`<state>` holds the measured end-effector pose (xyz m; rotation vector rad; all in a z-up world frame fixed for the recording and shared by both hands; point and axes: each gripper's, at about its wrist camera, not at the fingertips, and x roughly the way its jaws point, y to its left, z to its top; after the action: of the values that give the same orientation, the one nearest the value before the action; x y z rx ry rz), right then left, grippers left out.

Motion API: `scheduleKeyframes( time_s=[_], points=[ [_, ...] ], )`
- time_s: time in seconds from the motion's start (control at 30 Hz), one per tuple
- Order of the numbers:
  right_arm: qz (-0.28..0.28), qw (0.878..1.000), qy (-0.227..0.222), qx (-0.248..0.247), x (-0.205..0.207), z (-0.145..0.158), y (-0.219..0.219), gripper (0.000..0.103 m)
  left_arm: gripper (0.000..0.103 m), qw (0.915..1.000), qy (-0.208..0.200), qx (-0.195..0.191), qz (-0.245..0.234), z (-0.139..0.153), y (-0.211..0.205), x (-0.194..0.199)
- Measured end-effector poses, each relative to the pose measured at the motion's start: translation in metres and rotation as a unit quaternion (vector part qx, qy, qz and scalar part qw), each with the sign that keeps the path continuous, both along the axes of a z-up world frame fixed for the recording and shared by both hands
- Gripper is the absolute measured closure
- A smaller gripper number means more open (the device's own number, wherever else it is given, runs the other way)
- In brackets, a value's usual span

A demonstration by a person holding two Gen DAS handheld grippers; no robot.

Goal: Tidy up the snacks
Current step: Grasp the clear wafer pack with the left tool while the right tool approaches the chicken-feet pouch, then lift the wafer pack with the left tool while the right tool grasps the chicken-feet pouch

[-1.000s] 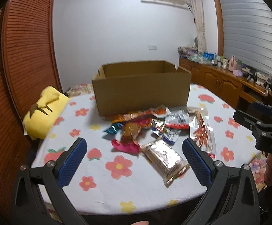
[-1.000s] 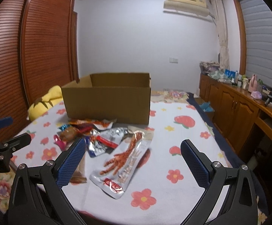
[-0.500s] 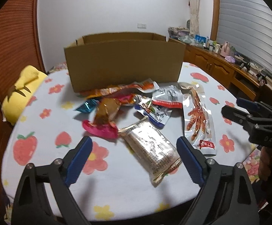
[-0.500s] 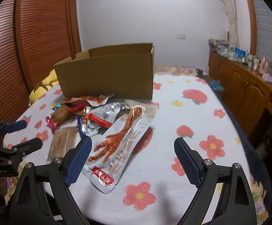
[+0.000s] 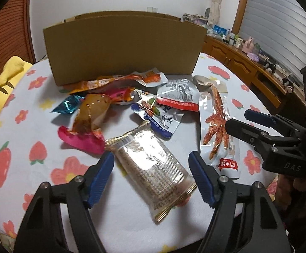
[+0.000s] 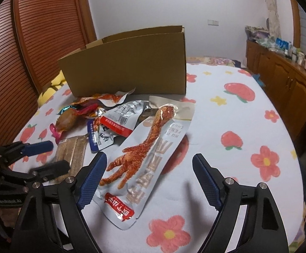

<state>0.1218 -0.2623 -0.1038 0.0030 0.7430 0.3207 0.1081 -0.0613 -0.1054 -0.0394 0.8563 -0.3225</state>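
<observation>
1. A pile of snack packets lay on a flower-and-strawberry tablecloth (image 5: 47, 168), just in front of an open cardboard box (image 5: 123, 46) that stood upright on the table.
2. The left gripper (image 5: 150, 177) hovered low over a clear biscuit packet (image 5: 153, 168) at the near edge of the pile; its jaws, which had just been narrowing, stood apart on either side of the packet, and the blue pads (image 5: 99, 179) pressed on nothing.
3. The right gripper (image 6: 148, 179) hung over a long pouch holding a chicken foot (image 6: 144, 158), at the right-hand end of the pile; its jaws had also just been drawing in but stood wide, the left pad just beside the pouch's edge, with no grip taken.
4. Behind the biscuit packet lay a pink-ended wrapper (image 5: 83, 132), a blue-and-white sachet (image 5: 161, 118) and a silver packet with a red band (image 5: 178, 97), overlapping one another.
5. A yellow plush toy (image 5: 3, 84) sat at the table's left edge, well apart from the snacks.
</observation>
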Motion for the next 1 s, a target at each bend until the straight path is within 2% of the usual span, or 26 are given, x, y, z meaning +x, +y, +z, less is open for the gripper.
scheduleKeyframes(
  time_s=[0.23,0.3,0.37,0.7,0.83,1.0],
  points=[
    [0.006,1.000,0.009,0.004,0.005,-0.002,0.001,0.018,0.030,0.9997,0.020,0.000,-0.015,-0.004,-0.011,0.012],
    [0.007,1.000,0.010,0.004,0.007,-0.002,0.000,0.018,0.033,0.9996,0.022,0.002,-0.018,-0.004,-0.012,0.014],
    [0.006,1.000,0.013,0.005,0.009,-0.002,-0.001,0.018,0.042,0.9995,0.023,0.011,-0.017,-0.006,-0.013,0.015],
    [0.007,0.999,0.033,0.007,0.023,-0.007,0.001,0.018,0.045,0.9985,0.023,0.040,-0.029,-0.010,-0.011,0.005],
    [0.007,0.999,0.044,0.014,0.029,-0.010,0.004,0.018,0.056,0.9984,0.013,0.040,-0.036,-0.008,-0.009,0.000],
    [0.009,0.999,0.043,-0.002,0.035,-0.010,0.011,0.018,0.059,0.9987,0.008,0.033,-0.038,-0.007,-0.006,-0.002]
  ],
)
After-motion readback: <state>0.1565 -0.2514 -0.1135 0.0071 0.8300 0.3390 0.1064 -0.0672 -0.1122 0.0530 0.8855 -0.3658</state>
